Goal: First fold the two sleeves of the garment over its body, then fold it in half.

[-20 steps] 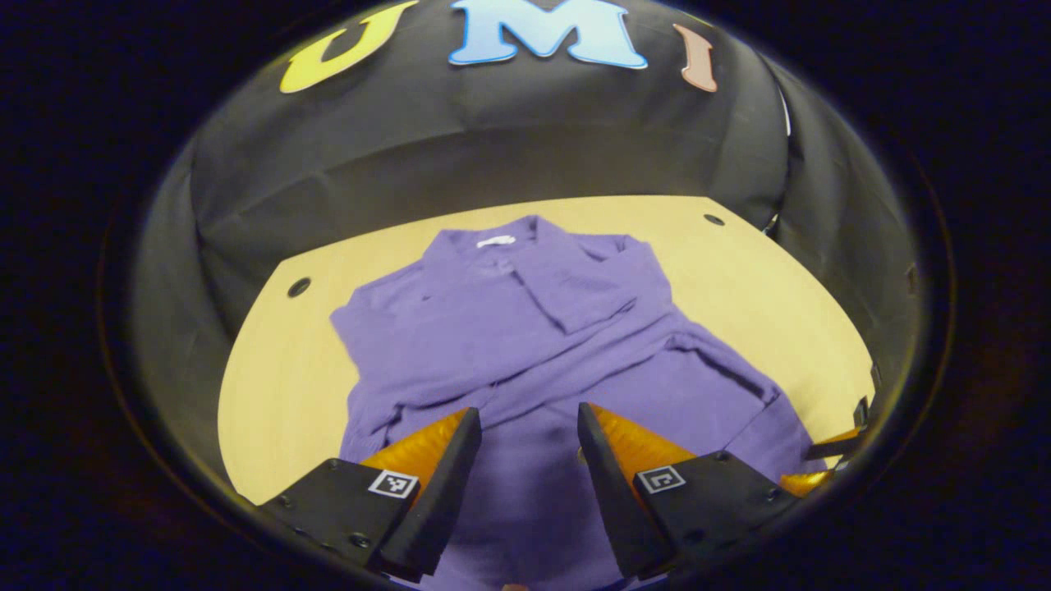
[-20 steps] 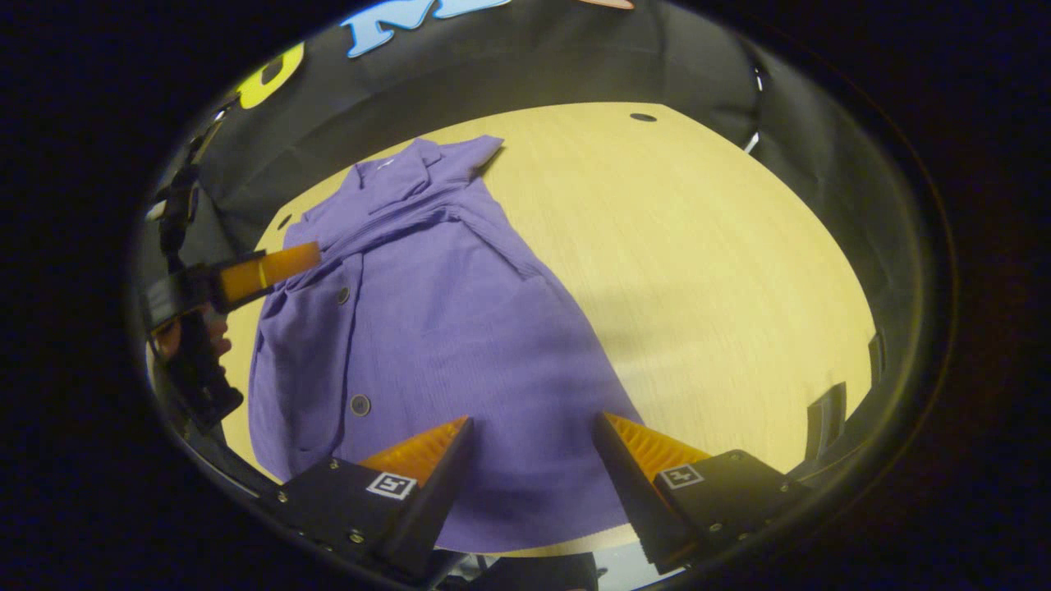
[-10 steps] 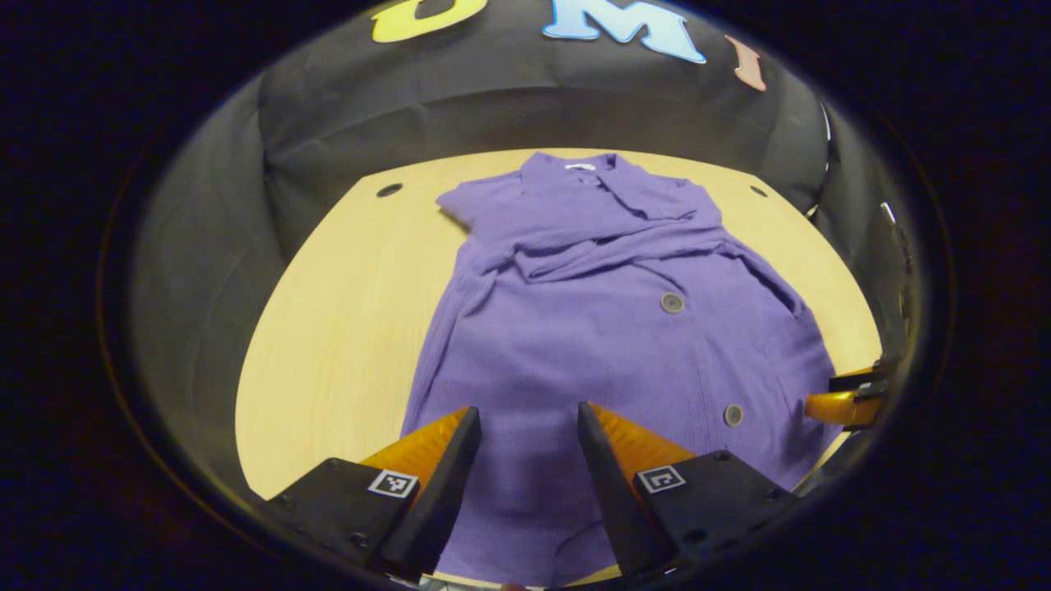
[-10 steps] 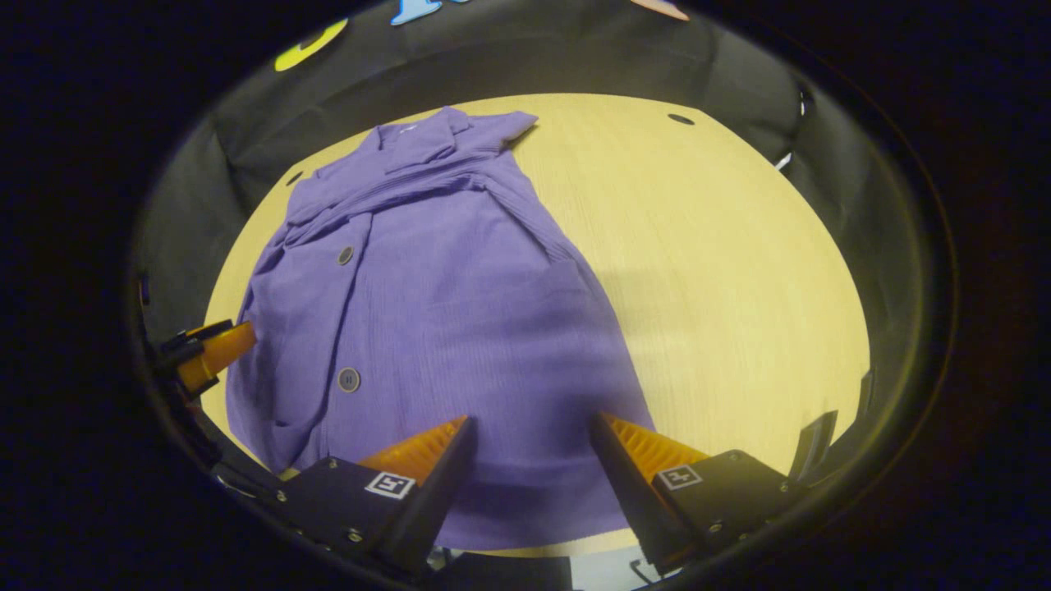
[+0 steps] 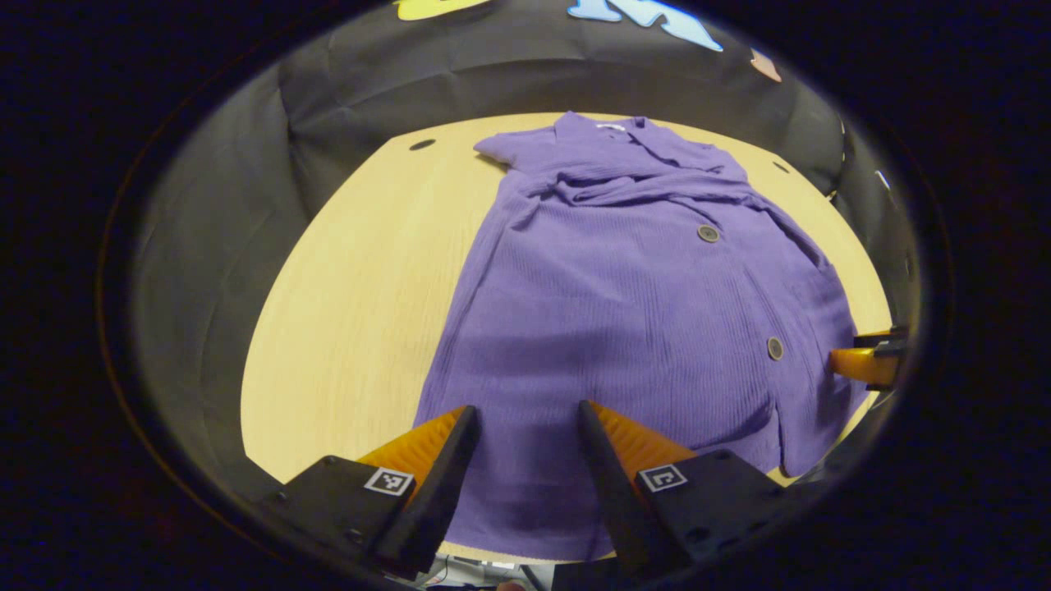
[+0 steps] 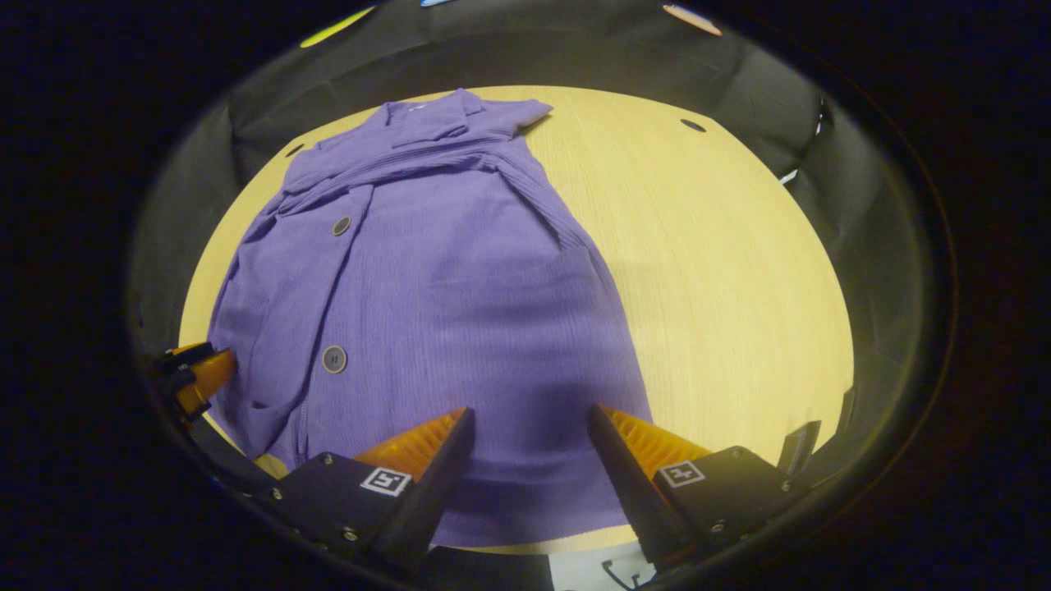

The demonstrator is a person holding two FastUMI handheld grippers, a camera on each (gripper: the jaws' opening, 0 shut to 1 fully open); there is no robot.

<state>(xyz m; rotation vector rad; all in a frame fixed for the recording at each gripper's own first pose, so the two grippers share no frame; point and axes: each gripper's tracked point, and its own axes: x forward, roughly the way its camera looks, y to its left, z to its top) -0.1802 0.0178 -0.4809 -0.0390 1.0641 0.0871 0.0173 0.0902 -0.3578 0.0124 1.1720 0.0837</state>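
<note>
In the left gripper view, the purple ribbed button-front garment (image 5: pixel 624 304) lay flat on the pale wooden table (image 5: pixel 361 287), collar toward the far edge, hem at the near edge, both sleeves (image 5: pixel 649 187) folded across its chest. The left gripper (image 5: pixel 521 427) hung over the hem, fingers wide, gripping nothing (the other gripper's tip peeked in at the right). In the right gripper view, the right gripper (image 6: pixel 530 431) hovered over the hem's other side, fingers likewise spread, clear of the cloth.
</note>
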